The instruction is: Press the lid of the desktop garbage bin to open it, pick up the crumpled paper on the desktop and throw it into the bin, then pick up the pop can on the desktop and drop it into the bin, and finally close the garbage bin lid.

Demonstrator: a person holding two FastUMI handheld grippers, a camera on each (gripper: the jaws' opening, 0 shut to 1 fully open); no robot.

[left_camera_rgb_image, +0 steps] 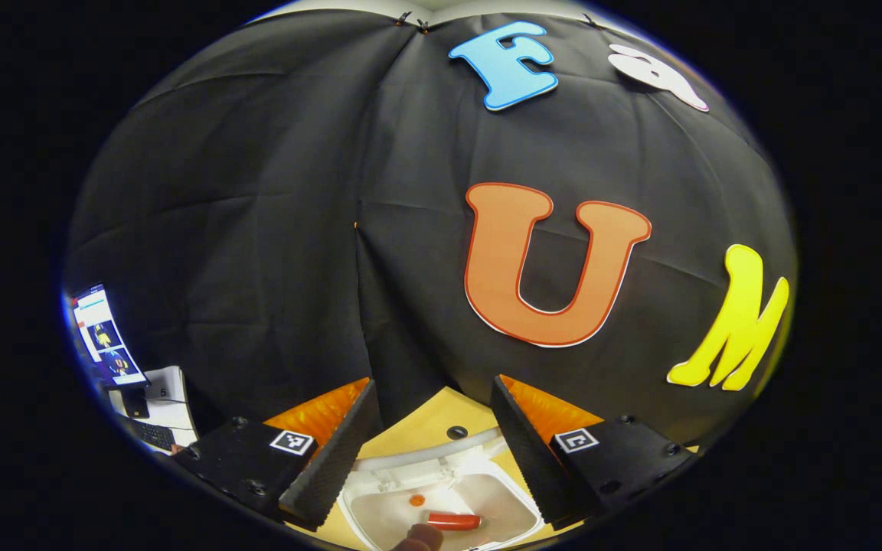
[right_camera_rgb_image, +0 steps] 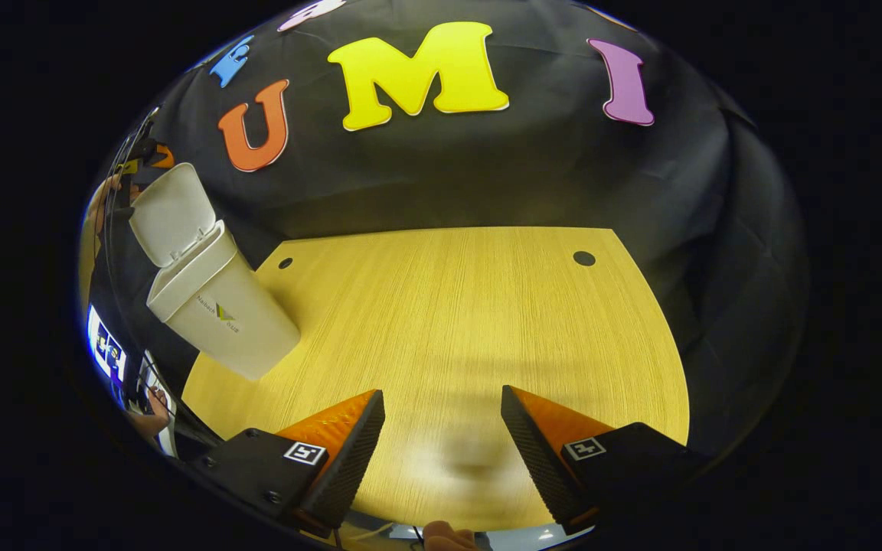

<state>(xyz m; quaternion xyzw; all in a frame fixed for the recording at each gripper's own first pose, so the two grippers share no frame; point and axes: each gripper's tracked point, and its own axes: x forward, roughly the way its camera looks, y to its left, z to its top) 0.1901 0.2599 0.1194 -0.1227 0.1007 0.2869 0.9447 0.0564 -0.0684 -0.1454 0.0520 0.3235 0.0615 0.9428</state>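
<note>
Below, bin [left_camera_rgb_image: 441, 505] cut off, can [left_camera_rgb_image: 454, 521] inside; both claws [left_camera_rgb_image: 432, 451] [right_camera_rgb_image: 441, 451] agape, empty.

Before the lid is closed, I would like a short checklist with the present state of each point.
1. Bin lid open, tilted back: ok.
2. Can in the bin: ok, a red can lies inside the bin in the left gripper view.
3. Crumpled paper in the bin: cannot tell; only part of the inside shows.
4. Desk free of rubbish: ok for the part seen in the right gripper view.
5. Left gripper open, holding nothing, above the bin opening: ok.
6. Right gripper open, holding nothing, over bare desk, apart from the bin: ok.
</note>
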